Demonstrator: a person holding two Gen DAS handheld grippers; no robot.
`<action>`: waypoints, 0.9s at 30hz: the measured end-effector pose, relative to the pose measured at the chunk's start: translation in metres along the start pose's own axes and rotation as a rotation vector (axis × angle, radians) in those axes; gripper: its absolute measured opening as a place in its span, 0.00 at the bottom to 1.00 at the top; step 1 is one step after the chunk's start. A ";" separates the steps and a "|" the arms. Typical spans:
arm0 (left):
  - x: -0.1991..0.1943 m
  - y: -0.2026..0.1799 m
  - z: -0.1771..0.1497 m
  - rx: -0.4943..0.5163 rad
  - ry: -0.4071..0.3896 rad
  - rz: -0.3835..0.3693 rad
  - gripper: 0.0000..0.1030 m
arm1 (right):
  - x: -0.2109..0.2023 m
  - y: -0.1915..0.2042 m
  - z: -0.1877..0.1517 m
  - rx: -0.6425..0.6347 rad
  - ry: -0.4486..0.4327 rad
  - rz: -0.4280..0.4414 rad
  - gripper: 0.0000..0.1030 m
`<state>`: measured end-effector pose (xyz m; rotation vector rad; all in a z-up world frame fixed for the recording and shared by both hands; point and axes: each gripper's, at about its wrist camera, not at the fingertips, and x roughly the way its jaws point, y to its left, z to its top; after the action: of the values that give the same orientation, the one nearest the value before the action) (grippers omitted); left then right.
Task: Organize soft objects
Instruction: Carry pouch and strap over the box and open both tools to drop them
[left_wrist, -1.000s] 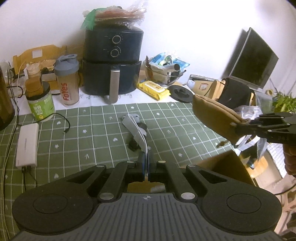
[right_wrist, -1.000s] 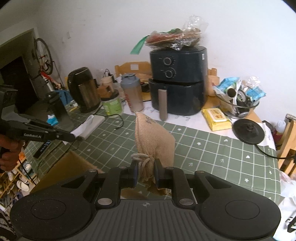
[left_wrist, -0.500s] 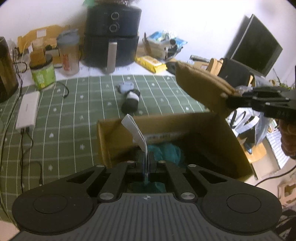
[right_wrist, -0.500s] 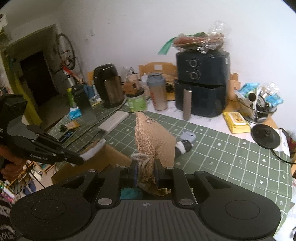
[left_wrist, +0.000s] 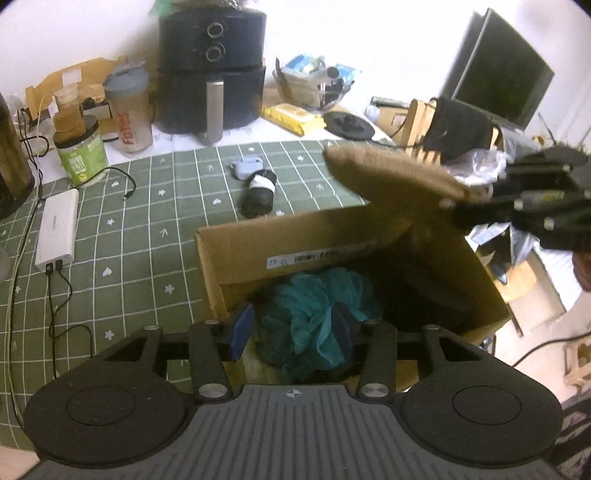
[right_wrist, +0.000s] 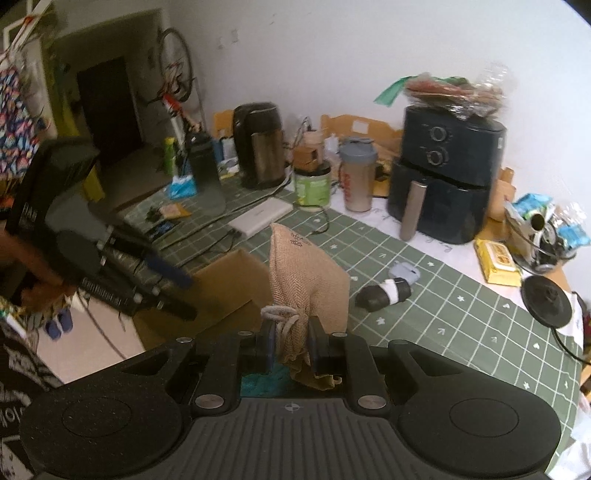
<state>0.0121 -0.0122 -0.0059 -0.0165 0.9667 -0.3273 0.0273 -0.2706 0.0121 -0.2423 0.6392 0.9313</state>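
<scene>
The burlap pouch (right_wrist: 308, 275), pinched at its drawstring neck by the right gripper (right_wrist: 291, 345), juts lengthwise over the cardboard box (left_wrist: 295, 240) (left gripper (left_wrist: 291, 328) spread, empty).

- Your burlap pouch (right_wrist: 308, 280) is hanging in the air over the cardboard box (left_wrist: 295, 236), pinched at its gathered drawstring neck; tan, coarse-woven, it is sticking out stiffly above the box's far right corner.
- Your teal mesh pouf (left_wrist: 317, 306) is lying inside the box, bunched and ruffled, toward the near left of the floor.
- Your black rolled bundle with a white band (left_wrist: 260, 192) is lying on its side on the green cloth just beyond the box's far wall.
- Your small grey-blue soft item (left_wrist: 245, 168) is sitting just beyond that bundle, farther from the box.
</scene>
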 end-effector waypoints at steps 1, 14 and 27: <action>-0.003 0.003 -0.001 -0.008 -0.008 -0.002 0.44 | 0.002 0.004 0.001 -0.008 0.009 0.003 0.19; -0.030 0.042 -0.023 -0.104 -0.050 0.020 0.44 | 0.039 0.069 0.003 -0.284 0.167 0.068 0.22; -0.034 0.047 -0.034 -0.125 -0.047 0.010 0.44 | 0.035 0.076 -0.012 -0.145 0.209 0.082 0.73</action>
<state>-0.0203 0.0462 -0.0057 -0.1333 0.9389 -0.2560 -0.0237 -0.2081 -0.0129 -0.4500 0.7787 1.0414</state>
